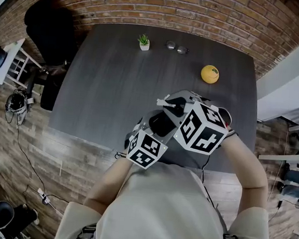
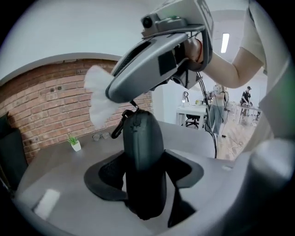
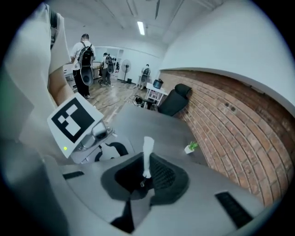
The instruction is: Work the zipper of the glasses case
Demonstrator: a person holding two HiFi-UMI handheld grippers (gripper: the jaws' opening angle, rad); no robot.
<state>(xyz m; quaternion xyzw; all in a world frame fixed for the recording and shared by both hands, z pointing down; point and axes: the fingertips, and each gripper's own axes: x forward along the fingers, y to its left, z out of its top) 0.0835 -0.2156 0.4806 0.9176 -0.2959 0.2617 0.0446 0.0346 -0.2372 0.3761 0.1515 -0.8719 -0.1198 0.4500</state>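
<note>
I read the left tongs (image 2: 147, 175) as gripping. Their two dark, ribbed pads press on the flanks of the glasses case (image 2: 143, 138), which stands on end between them. The case is a black, oval hard shell with a smooth matte skin, and it narrows to a rounded top. A black loop (image 2: 117, 126) hangs off that top end, on the side of the left pad.

Just above the case top sits the smooth grey moulded body of the right tongs (image 3: 145, 177). In their own view the jaws are closed on a thin, flat white strip (image 3: 148, 150), which rises straight out past the jaw tips. A small dark fitting sits at its lower end. I cannot tell how the strip joins the case.

Both tongs hang over the near edge of a dark grey table (image 1: 100, 86) with a fine wood grain. Three things stand well beyond the tips, at the far edge:
- a small green plant (image 1: 144, 42) in a white pot;
- a pair of round-lensed glasses (image 1: 176, 47), lying flat;
- an orange ball (image 1: 209, 74), nearer to the right tongs.

Behind the table runs a red brick wall (image 2: 41, 106).
</note>
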